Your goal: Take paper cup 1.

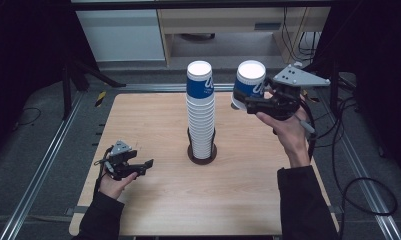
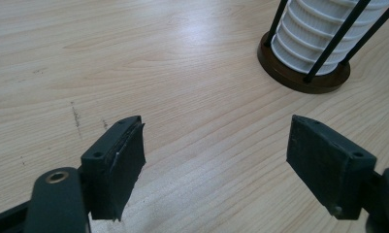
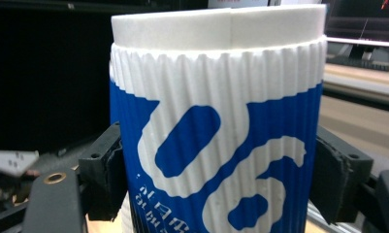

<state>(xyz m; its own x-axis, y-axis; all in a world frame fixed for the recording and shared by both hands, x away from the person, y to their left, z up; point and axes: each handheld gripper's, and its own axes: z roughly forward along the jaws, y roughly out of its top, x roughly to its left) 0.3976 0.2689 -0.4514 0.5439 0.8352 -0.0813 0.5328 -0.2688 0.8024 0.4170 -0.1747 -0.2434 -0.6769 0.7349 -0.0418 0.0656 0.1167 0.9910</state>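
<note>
The right tongs [image 1: 248,104] clamp a cup [image 1: 249,82], its mouth cut off.

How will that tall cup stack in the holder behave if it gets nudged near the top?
The cup stack looks apt to lean: it rises far above its small round base. The thin black rods guard only its lowest cups, so upper ones could probably slide off. Ribbed paper walls suggest the cups are light and crushable.
</note>
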